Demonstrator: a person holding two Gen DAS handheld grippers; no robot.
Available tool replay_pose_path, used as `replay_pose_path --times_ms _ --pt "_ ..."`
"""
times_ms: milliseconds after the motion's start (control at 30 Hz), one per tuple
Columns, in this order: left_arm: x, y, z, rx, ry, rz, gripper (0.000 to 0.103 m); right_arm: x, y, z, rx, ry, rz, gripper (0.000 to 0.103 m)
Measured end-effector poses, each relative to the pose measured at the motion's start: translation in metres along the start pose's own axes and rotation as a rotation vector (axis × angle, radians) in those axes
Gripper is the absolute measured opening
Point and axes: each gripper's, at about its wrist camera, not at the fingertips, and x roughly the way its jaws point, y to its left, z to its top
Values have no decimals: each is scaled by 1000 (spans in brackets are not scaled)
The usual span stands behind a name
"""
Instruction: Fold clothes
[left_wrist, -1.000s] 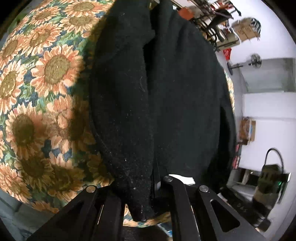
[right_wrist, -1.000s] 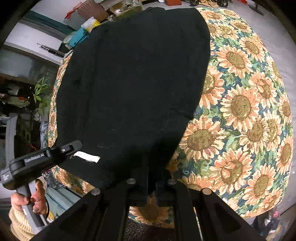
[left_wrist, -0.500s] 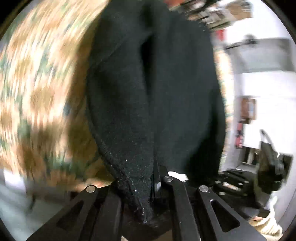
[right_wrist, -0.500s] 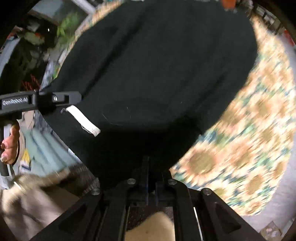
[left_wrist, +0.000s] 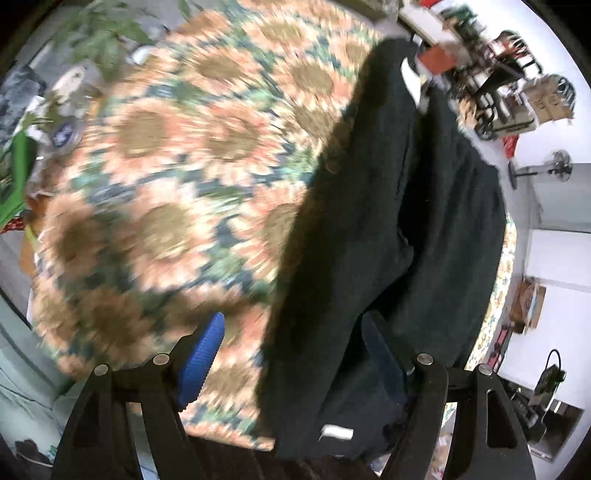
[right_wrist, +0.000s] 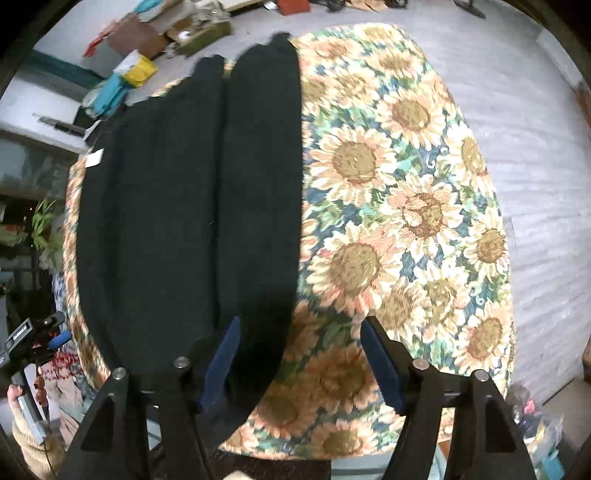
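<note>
On the desk, over a sunflower-patterned cloth (right_wrist: 406, 206), lies a black knitted garment (right_wrist: 192, 206), folded lengthwise into a long band of several parallel layers. Seen from the right wrist, the garment occupies the left part of the cloth and runs from the desk's near edge to its far edge; bare sunflower print extends to its right. A small white label (right_wrist: 96, 158) shows at the garment's far left edge.

Right tongs (right_wrist: 299, 363): the jaws have just been opening and now stand spread. The blue-padded left finger (right_wrist: 221, 365) lies over the garment's near right corner; the right finger (right_wrist: 380, 369) lies over bare cloth. The garment's near edge sits between the fingers, but neither pad presses on it.

Left tongs (left_wrist: 291, 363): the jaws have likewise just been opening and stand wide apart. From this wrist the garment (left_wrist: 388, 240) fills the right part of the view, with its near end between the fingers; one blue pad (left_wrist: 201, 360) hangs over bare cloth (left_wrist: 166, 184), clear of the fabric. Whether the other finger (left_wrist: 384, 354), against the dark knit, touches it cannot be told. A white tag (left_wrist: 336, 432) shows at the garment's near end.

At the lower left of the right-wrist view, beyond the garment's left edge, a person's hand (right_wrist: 22, 395) holds the left tool's handle. The left-wrist picture is blurred.
</note>
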Motion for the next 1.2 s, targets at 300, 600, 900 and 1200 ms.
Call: replay_pose_path --times_ms 300,600,900,1200 --pt "39 -27 7 -3 96 -12 33 36 15 -14 14 80 80 69" --pt "8 -24 -5 -66 18 -73 7 37 5 -26 131 41 146 16" --pt "-58 43 -10 -197 -151 -134 7 3 -10 -54 197 -74 186 6" --pt "-11 79 -60 -235 -69 -76 7 -57 -53 -67 296 -206 125 5"
